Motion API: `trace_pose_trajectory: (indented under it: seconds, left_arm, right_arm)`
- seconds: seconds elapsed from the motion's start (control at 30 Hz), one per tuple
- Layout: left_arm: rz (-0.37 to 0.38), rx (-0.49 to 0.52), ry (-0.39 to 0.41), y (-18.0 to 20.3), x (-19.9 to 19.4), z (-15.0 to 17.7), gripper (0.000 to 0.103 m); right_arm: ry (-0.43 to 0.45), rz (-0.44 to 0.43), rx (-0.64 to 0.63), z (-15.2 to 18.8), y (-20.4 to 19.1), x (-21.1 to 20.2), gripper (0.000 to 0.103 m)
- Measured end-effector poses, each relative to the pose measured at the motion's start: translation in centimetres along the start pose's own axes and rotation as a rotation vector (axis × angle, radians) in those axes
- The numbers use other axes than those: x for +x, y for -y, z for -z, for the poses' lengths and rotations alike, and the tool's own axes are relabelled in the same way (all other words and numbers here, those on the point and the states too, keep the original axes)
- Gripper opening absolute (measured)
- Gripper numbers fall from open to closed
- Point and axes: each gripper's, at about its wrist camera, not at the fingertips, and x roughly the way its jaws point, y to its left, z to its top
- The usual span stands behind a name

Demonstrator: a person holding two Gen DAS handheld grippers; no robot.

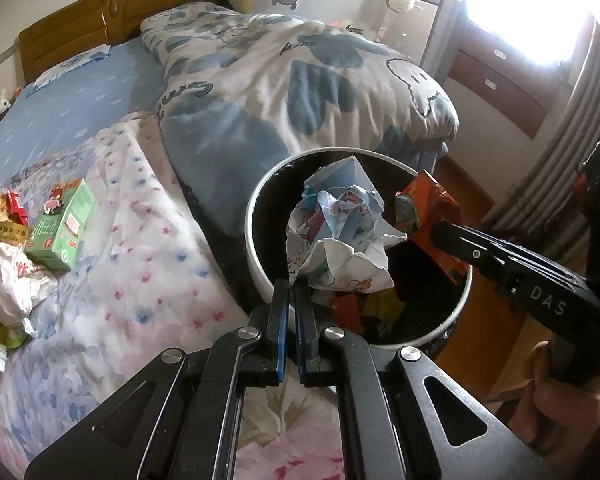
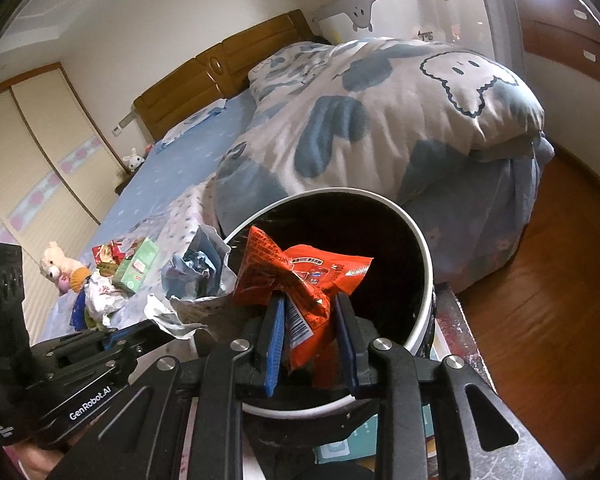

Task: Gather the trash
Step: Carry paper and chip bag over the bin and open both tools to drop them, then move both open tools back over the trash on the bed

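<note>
A white-rimmed trash bin (image 1: pixel 256 240) with a black liner stands beside the bed; it also shows in the right wrist view (image 2: pixel 422 248). My left gripper (image 1: pixel 295 286) is shut on a crumpled white-and-blue paper (image 1: pixel 340 224) and holds it over the bin; the paper shows at the bin's left edge in the right wrist view (image 2: pixel 198 268). My right gripper (image 2: pixel 308 304) holds an orange-red snack wrapper (image 2: pixel 300 268) over the bin, jaws partly apart with the wrapper between them; the wrapper also shows in the left wrist view (image 1: pixel 428 208). More wrappers lie inside the bin (image 1: pixel 346 312).
On the floral bedsheet (image 1: pixel 152 264) lie a green carton (image 1: pixel 62 226), a white plastic bag (image 1: pixel 8 280) and other wrappers (image 1: pixel 2 210). A blue-and-white duvet (image 1: pixel 300 80) is piled behind the bin. Wooden floor (image 2: pixel 560 280) lies to the right.
</note>
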Motion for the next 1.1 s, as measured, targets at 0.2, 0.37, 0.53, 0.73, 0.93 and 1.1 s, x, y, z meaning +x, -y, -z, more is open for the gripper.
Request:
trace_pose_trajectory:
  seconds: [0.2, 0.37, 0.53, 0.73, 0.93, 1.1]
  left_arm:
    - [0.009, -0.001, -0.014, -0.1, 0.4, -0.1, 0.006]
    - [-0.002, -0.023, 0.000, -0.9, -0.4, 0.7, 0.034]
    - [-0.012, -0.080, 0.015, -2.7, -1.6, 2.3, 0.055]
    - [-0.012, -0.127, 0.017, -4.3, -2.3, 3.5, 0.055]
    - [-0.039, -0.146, 0.045, -6.0, -4.2, 5.0, 0.057]
    - [-0.070, -0.196, 0.048, -8.7, -5.5, 6.9, 0.057]
  right_arm:
    - [-0.011, 0.018, -0.006, -0.4, 0.1, 0.6, 0.032]
    - [-0.008, 0.028, 0.006, -0.4, 0.3, 0.5, 0.061]
    - [0.007, 0.016, 0.019, -0.2, -0.2, -0.1, 0.077]
    - [0.029, 0.007, 0.012, 0.3, -1.7, -0.5, 0.081]
    - [0.030, -0.013, 0.007, 0.7, -3.4, -0.7, 0.081]
    - [0.019, -0.052, -0.005, 1.4, -5.7, -0.3, 0.085]
